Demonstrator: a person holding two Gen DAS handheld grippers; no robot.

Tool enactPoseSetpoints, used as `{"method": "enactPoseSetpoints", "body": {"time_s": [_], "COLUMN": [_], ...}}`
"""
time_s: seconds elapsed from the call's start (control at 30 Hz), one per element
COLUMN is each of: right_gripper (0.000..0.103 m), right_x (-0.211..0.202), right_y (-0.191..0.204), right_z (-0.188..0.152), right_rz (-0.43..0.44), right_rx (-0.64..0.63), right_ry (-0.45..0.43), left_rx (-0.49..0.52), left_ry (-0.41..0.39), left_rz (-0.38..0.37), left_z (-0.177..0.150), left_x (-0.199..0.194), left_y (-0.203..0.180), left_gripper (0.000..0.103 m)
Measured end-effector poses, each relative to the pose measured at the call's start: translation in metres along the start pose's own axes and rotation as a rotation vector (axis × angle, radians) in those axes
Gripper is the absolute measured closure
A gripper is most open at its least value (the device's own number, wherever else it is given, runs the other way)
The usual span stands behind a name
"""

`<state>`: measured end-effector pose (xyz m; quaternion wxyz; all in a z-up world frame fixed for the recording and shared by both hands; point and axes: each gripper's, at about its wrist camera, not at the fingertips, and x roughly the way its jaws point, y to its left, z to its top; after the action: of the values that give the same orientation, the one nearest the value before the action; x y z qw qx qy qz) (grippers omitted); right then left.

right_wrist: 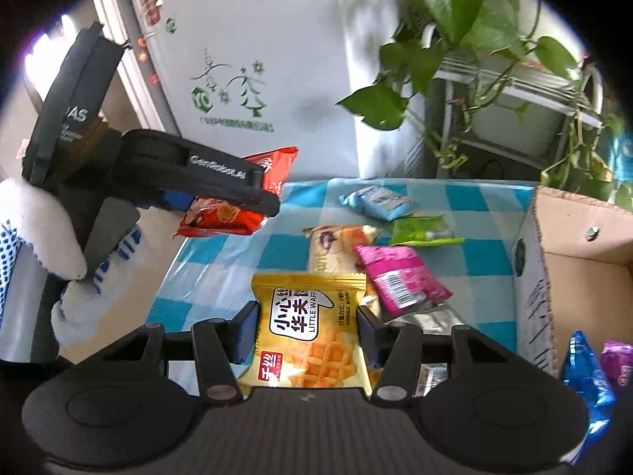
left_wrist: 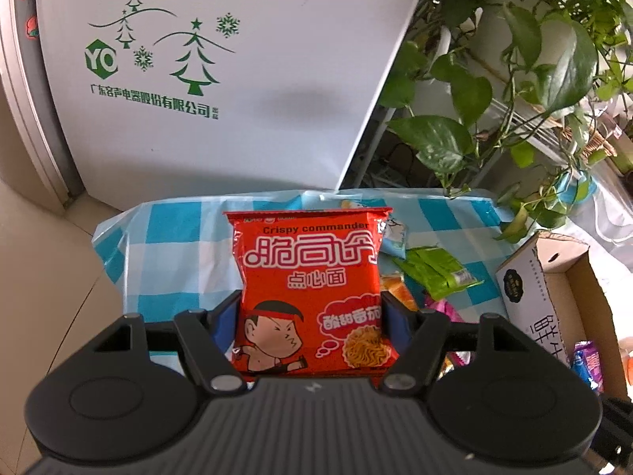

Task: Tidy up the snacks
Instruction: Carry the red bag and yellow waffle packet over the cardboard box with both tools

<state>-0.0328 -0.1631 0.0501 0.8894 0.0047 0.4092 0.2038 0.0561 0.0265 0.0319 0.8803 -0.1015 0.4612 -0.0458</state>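
- The left claw [left_wrist: 310, 316] is pinching the red noodle snack packet [left_wrist: 310, 277], holding it upright and lifted above the checked worktop [left_wrist: 178, 237].
- The right claw [right_wrist: 306, 330] is squeezing the yellow waffle packet [right_wrist: 308, 332] between its pads, just over the near edge of the worktop.
- Both hands are loaded, so this looks like the carry step: two snacks picked, neither yet stowed.
- The cardboard box [right_wrist: 569, 237] is waiting at the right, already holding a blue packet [right_wrist: 585, 372] and a purple one.
- Next, each claw probably needs to swing right over the box rim and release.
- A pink packet [right_wrist: 399, 277], a green packet [right_wrist: 423, 229], a light-blue packet [right_wrist: 379, 198] and others are lying loose on the cloth.
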Motion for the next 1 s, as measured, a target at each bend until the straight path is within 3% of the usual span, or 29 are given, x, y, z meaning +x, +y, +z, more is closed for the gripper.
{"method": "enactPoseSetpoints", "body": {"time_s": [0.37, 1.0], "right_gripper": [0.044, 0.044], "right_x": [-0.03, -0.089], "right_y": [-0.032, -0.12], "right_z": [0.019, 0.03], "right_rz": [-0.08, -0.247], "right_rx": [0.093, 0.296], "right_ry": [-0.078, -0.187], "left_rx": [0.053, 0.224], "left_ry": [-0.023, -0.018], "left_rz": [-0.049, -0.272], "left_z": [-0.004, -0.031], "left_x": [-0.005, -0.012], "left_y": [-0.028, -0.134], "left_gripper": [0.032, 0.032]}}
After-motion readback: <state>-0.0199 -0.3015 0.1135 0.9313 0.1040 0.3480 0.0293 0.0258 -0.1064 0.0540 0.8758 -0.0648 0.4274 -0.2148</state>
